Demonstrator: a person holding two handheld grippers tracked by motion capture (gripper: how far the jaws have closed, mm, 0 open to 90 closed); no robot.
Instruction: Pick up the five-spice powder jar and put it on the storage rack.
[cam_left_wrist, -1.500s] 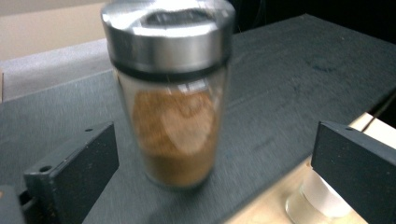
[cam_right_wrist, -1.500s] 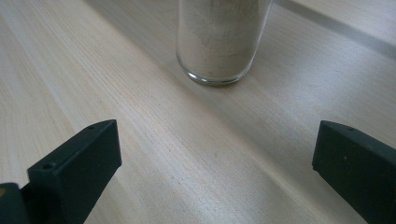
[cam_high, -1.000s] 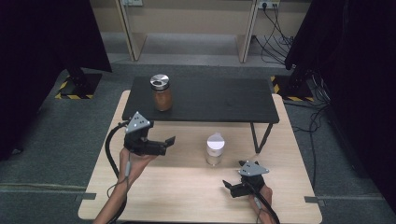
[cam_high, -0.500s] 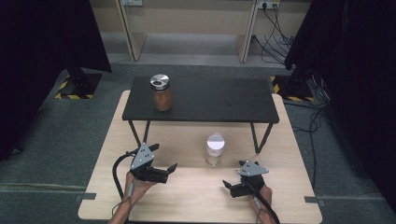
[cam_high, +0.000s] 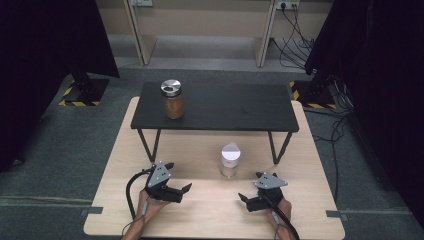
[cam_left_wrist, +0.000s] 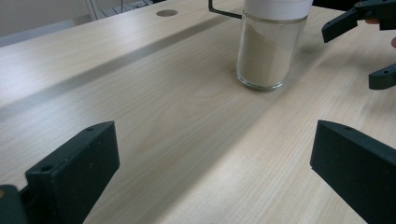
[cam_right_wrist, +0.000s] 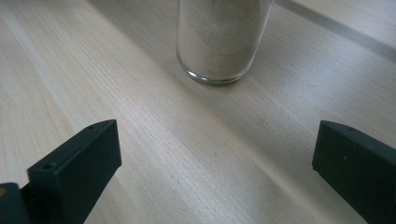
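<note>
A glass jar of pale powder with a white lid (cam_high: 230, 159) stands upright on the wooden table (cam_high: 125, 150), in front of the black shelf. The same jar (cam_left_wrist: 270, 49) shows ahead in the left gripper view and close up (cam_right_wrist: 219, 39) in the right gripper view. My left gripper (cam_high: 179, 191) rests low over the table to the jar's left, open and empty. To the jar's right and a little nearer me sits my right gripper (cam_high: 246, 201), also open with nothing between its jaws. A brown-filled jar with a metal lid (cam_high: 173, 99) stands on the shelf's left end.
The low black shelf (cam_high: 235, 107) on thin metal legs spans the far half of the table. Grey carpet surrounds the table, with cables at the right. Bare wood lies between the two grippers.
My left gripper has come down and toward me from near the shelf's front edge to the table beside the white-lidded jar. The right gripper has stayed put.
</note>
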